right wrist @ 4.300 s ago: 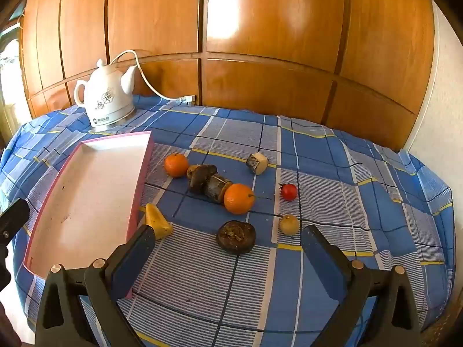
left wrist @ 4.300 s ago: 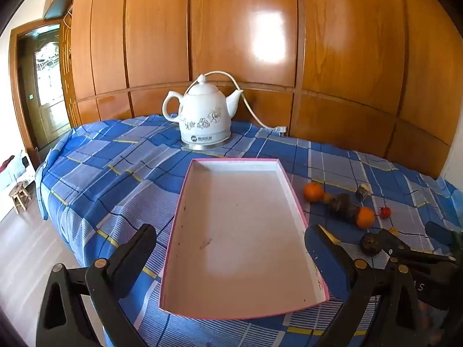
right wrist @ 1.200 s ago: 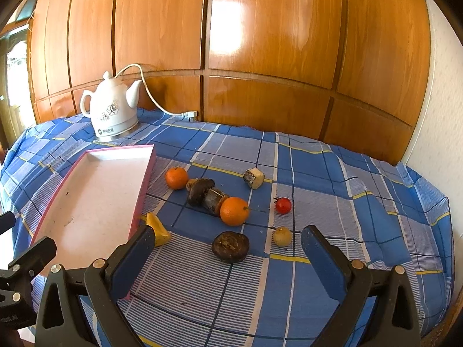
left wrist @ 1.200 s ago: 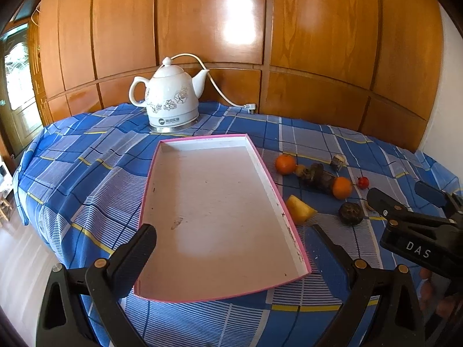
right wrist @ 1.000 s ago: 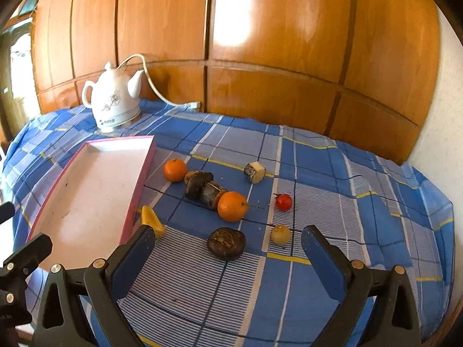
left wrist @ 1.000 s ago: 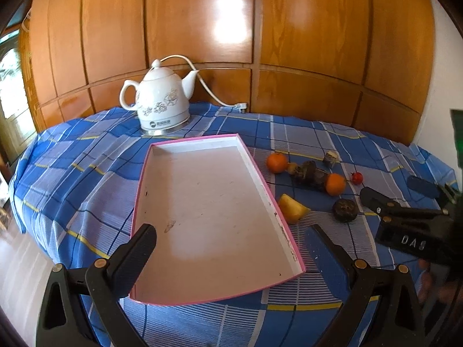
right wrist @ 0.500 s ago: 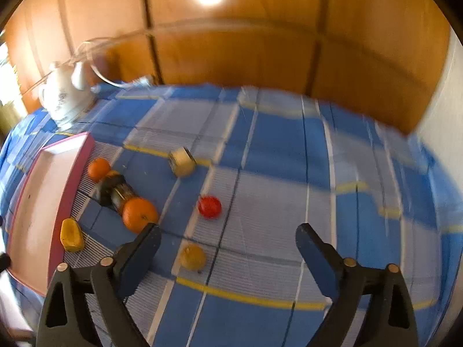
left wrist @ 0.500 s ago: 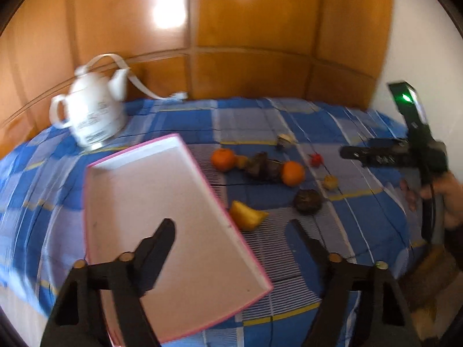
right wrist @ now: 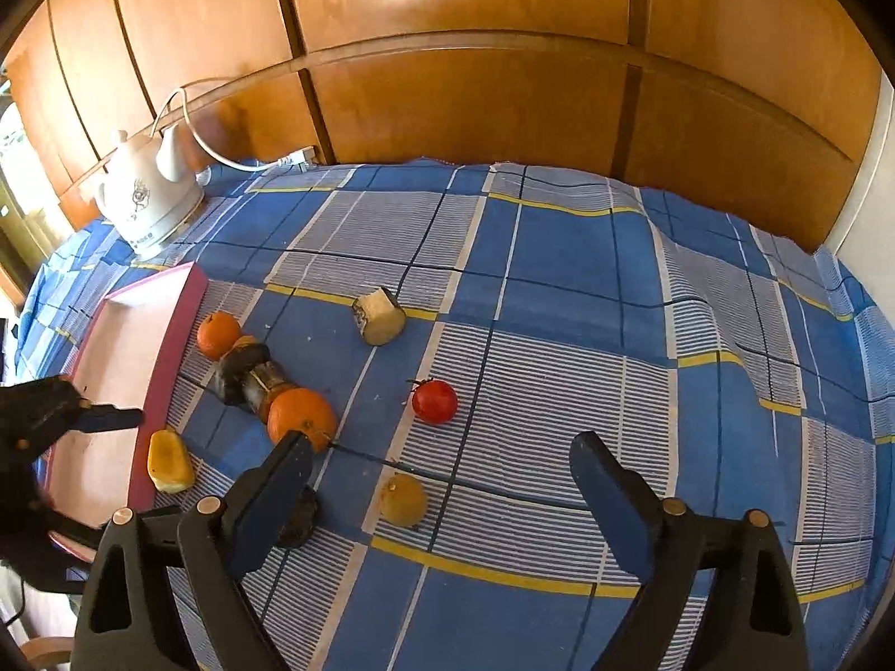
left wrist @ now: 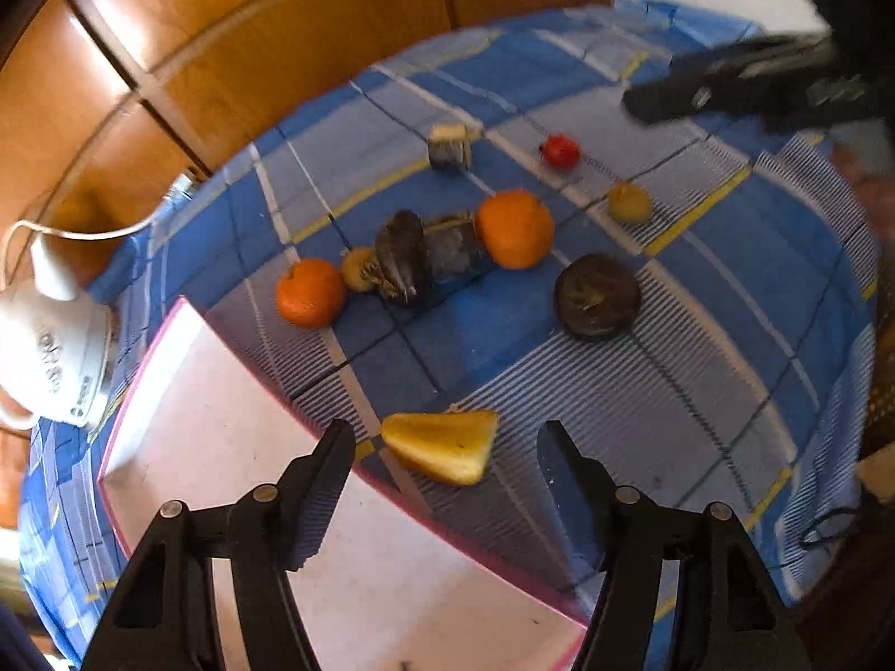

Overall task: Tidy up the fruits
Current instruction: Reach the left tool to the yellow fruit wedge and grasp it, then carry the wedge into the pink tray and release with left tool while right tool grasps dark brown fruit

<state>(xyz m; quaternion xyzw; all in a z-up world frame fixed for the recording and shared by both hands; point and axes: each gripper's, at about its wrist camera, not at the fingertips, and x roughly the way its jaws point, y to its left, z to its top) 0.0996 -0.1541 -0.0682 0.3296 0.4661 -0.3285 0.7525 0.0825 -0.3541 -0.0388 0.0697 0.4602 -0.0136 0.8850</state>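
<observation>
Several fruits lie on the blue plaid cloth beside a pink-rimmed tray (left wrist: 184,430). My left gripper (left wrist: 447,461) is open with its fingers either side of a yellow fruit wedge (left wrist: 442,444) at the tray's edge; the wedge also shows in the right wrist view (right wrist: 169,461). My right gripper (right wrist: 439,481) is open above a small yellow fruit (right wrist: 403,499), with a red tomato (right wrist: 434,401) just beyond. Two oranges (left wrist: 513,228) (left wrist: 309,292), dark fruits (left wrist: 417,257) and a dark round fruit (left wrist: 596,297) lie between. A cut piece (right wrist: 379,308) lies further back.
A white kettle (right wrist: 146,195) with a cord stands at the back left, near the wood-panelled wall (right wrist: 475,56). The cloth drops off at the table's right edge (left wrist: 839,447). The tray (right wrist: 128,346) lies left of the fruits.
My left gripper has swung right and dropped low over the yellow wedge, jaws narrowing around it. My right gripper has moved forward and down toward the small yellow fruit and tomato.
</observation>
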